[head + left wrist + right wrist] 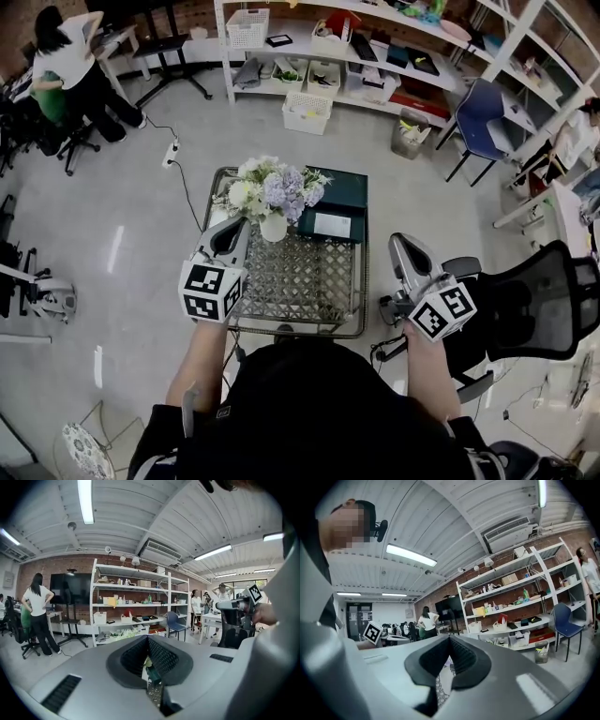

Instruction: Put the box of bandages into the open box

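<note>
A small table with a patterned cloth stands in front of me in the head view. At its back right lies a dark green box with a flat white packet on its near part; I cannot tell whether that is the bandage box. My left gripper hangs over the table's left side, next to the vase, shut and empty. Off the table's right edge is my right gripper, also shut with nothing in it. In both gripper views the pads meet at the tip and point at the room, not at the table.
A white vase of pale flowers stands at the table's back left, close to the left gripper. A black mesh chair is at my right. Shelves with baskets line the far wall. A person sits at a desk far left.
</note>
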A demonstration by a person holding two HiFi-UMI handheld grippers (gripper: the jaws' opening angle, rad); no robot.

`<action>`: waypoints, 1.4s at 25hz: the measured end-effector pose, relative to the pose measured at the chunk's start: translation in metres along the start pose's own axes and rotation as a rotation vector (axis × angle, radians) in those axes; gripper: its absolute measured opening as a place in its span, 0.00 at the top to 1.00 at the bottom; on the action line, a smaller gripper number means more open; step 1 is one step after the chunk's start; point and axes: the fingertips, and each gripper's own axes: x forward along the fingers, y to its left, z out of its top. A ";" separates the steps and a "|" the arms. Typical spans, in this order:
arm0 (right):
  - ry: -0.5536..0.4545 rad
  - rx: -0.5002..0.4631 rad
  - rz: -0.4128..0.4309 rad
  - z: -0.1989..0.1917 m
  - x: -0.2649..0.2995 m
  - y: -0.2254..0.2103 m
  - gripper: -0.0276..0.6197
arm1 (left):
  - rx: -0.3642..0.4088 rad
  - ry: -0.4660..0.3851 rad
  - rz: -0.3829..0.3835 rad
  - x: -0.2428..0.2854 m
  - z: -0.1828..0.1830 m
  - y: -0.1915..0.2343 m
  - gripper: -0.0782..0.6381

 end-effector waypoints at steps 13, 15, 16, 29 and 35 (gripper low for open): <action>-0.068 -0.008 0.011 0.024 -0.025 -0.024 0.95 | 0.001 -0.041 0.004 0.005 0.033 -0.029 0.88; -0.075 -0.004 0.006 0.024 -0.027 -0.026 0.95 | 0.003 -0.037 0.000 0.008 0.033 -0.034 0.88; -0.081 0.000 0.005 0.025 -0.028 -0.028 0.95 | 0.004 -0.037 -0.002 0.010 0.033 -0.037 0.88; -0.036 -0.022 -0.011 0.013 -0.035 -0.039 0.95 | -0.005 -0.023 -0.006 0.018 0.035 -0.052 0.88; -0.051 -0.027 -0.005 0.016 -0.037 -0.041 0.95 | -0.016 -0.009 -0.004 0.020 0.030 -0.052 0.88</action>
